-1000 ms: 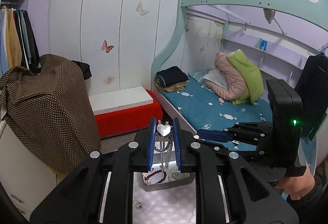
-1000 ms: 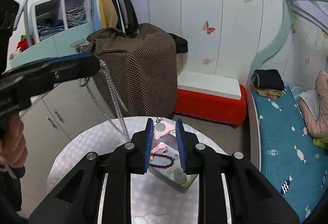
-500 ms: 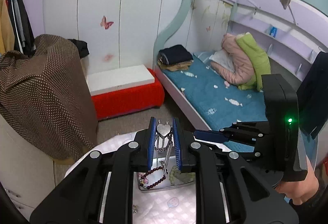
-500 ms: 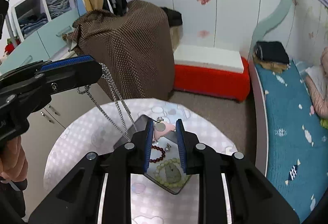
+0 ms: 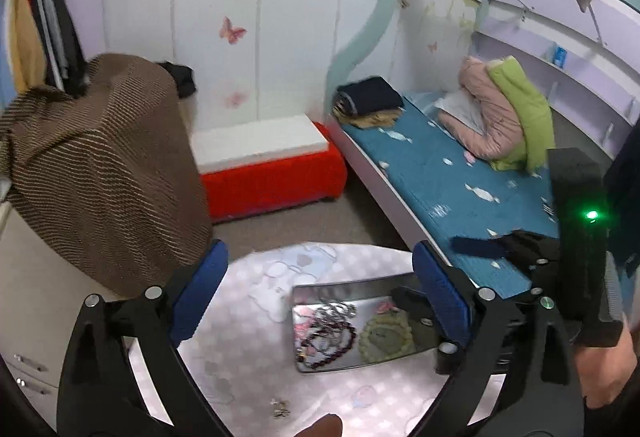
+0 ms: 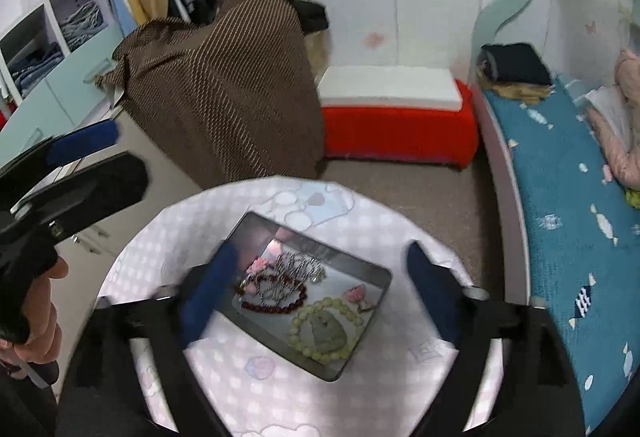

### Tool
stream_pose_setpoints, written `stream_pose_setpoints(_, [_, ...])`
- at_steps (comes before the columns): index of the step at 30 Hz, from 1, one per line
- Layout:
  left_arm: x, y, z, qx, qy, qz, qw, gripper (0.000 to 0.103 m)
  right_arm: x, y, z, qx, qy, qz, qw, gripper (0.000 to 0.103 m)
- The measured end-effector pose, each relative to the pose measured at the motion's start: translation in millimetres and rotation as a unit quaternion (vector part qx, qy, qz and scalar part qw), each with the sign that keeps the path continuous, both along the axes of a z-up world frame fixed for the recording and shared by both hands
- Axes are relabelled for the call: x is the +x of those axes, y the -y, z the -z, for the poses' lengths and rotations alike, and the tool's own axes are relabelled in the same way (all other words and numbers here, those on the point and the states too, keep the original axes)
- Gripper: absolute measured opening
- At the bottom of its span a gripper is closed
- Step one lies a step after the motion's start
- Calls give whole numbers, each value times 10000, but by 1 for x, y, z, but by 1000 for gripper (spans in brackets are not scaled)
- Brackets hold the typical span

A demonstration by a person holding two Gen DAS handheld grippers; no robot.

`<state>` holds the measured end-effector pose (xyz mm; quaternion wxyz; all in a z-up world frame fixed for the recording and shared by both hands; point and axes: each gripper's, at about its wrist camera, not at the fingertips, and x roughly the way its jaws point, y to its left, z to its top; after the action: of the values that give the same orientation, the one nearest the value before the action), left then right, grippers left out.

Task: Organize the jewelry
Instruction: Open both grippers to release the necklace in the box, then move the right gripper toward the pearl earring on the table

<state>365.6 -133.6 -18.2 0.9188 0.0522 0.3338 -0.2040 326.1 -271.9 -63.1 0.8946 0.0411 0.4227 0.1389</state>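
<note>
A metal tray (image 6: 344, 254) lies on the round table (image 6: 180, 245) with the pink-and-white cloth. In it are a heap of silver chain (image 6: 296, 269), a dark red bead bracelet (image 6: 276, 301), a pale green bead bracelet (image 6: 326, 331) and small pink pieces (image 6: 356, 293). My right gripper (image 6: 320, 289) hangs over the tray, its jaws opening with nothing held between them. My left gripper (image 5: 320, 297) hovers over the same tray (image 5: 352, 291) and chain (image 5: 332, 313), its jaws also opening and holding nothing. The left gripper (image 6: 104, 161) shows at the right wrist view's left edge.
A small earring pair (image 5: 280, 407) lies on the cloth in front of the tray. Beyond the table stand a brown-draped cabinet (image 6: 224, 77), a red bench (image 6: 396, 133) and a bed with a blue sheet (image 6: 560, 205). A hand (image 6: 36, 317) grips the left tool.
Both grippers sank toward the tray and went from shut to wide open. The silver chain with its heart pendant left their pads and now lies heaped in the tray.
</note>
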Motion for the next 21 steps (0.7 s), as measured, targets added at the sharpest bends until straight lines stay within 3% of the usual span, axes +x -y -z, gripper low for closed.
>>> stream_pose_setpoints(21, [-102, -74, -29, -396, 854, -896, 9915, 98, -75, -22, -57, 32, 1176, 106, 9930, 95])
